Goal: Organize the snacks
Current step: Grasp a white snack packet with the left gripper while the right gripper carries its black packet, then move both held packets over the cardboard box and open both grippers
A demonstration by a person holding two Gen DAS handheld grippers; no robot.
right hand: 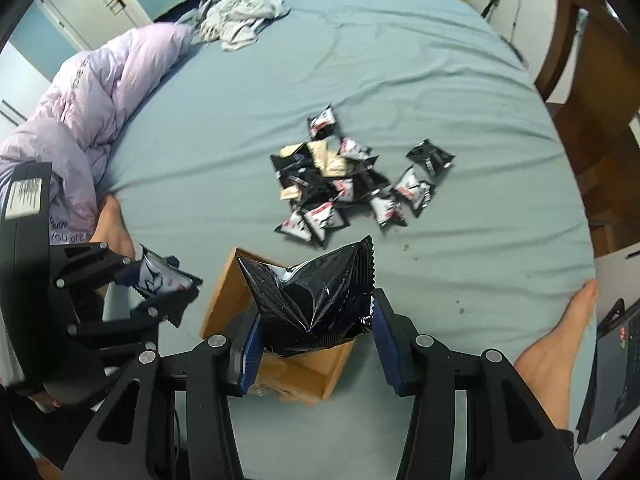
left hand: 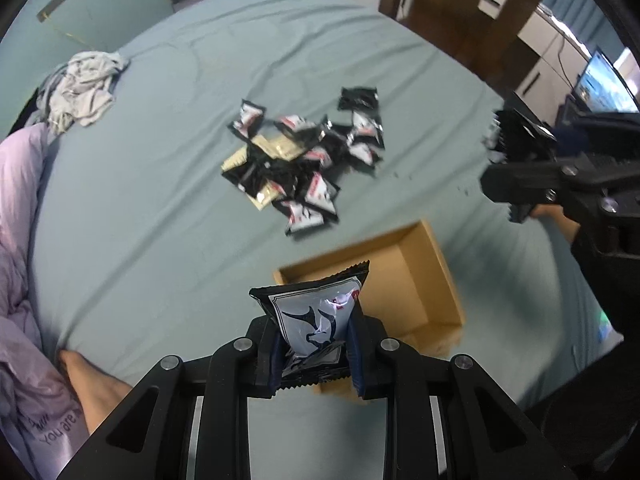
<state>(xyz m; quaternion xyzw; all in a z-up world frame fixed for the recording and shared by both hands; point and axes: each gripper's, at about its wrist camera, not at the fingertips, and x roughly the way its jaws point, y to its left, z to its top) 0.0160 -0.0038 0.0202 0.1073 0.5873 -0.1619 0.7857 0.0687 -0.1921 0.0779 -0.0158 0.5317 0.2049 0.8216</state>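
Note:
A pile of black-and-white and tan snack packets (left hand: 304, 160) lies on the blue bed sheet; it also shows in the right wrist view (right hand: 348, 184). An open cardboard box (left hand: 404, 280) sits in front of the pile, also seen in the right wrist view (right hand: 224, 300). My left gripper (left hand: 316, 356) is shut on a white-faced snack packet (left hand: 316, 316), held over the box's near edge. My right gripper (right hand: 316, 344) is shut on a black snack packet (right hand: 316, 292), held above the box. The right gripper (left hand: 516, 160) shows at the right of the left wrist view, the left gripper (right hand: 160, 292) at the left of the right wrist view.
A lilac duvet (right hand: 100, 92) and crumpled grey clothes (right hand: 240, 12) lie at the bed's left and far side. Bare feet (right hand: 560, 344) rest on the near bed edge. A wooden chair (left hand: 480, 12) and a monitor (left hand: 604, 84) stand to the right.

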